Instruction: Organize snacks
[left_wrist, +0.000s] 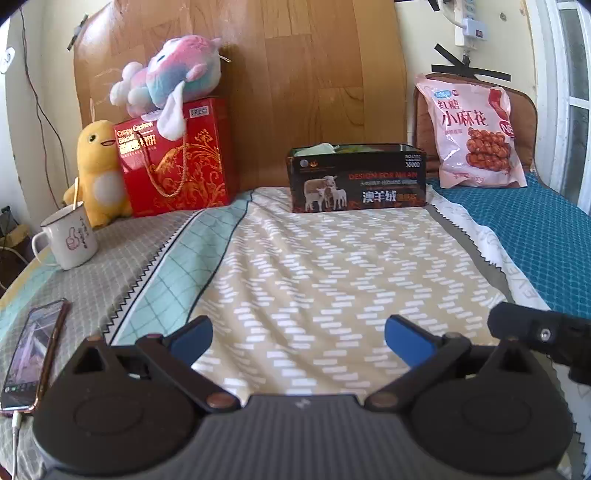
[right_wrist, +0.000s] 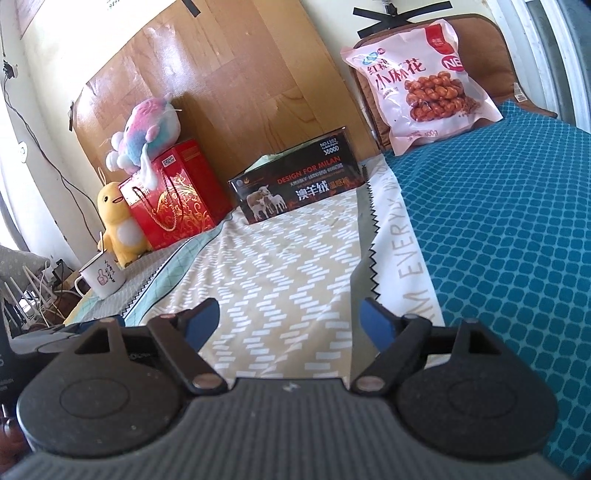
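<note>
A black open-topped box (left_wrist: 357, 181) (right_wrist: 295, 184) with sheep pictures stands at the far end of the bed, with pale green packets showing over its rim. A pink snack bag (left_wrist: 472, 133) (right_wrist: 424, 81) leans upright against a brown cushion at the far right. A red gift box (left_wrist: 177, 158) (right_wrist: 173, 195) stands at the far left. My left gripper (left_wrist: 297, 338) is open over the patterned bedspread, nothing between its blue pads. My right gripper (right_wrist: 290, 321) is also open and holds nothing. Part of the right gripper (left_wrist: 543, 336) shows at the right edge of the left wrist view.
A pastel plush toy (left_wrist: 170, 77) (right_wrist: 147, 129) lies on the red box, a yellow plush (left_wrist: 98, 173) (right_wrist: 118, 225) beside it. A white mug (left_wrist: 68, 240) (right_wrist: 101, 278) stands at the bed's left edge. A phone (left_wrist: 33, 354) lies charging near left. A teal blanket (right_wrist: 509, 229) covers the right side.
</note>
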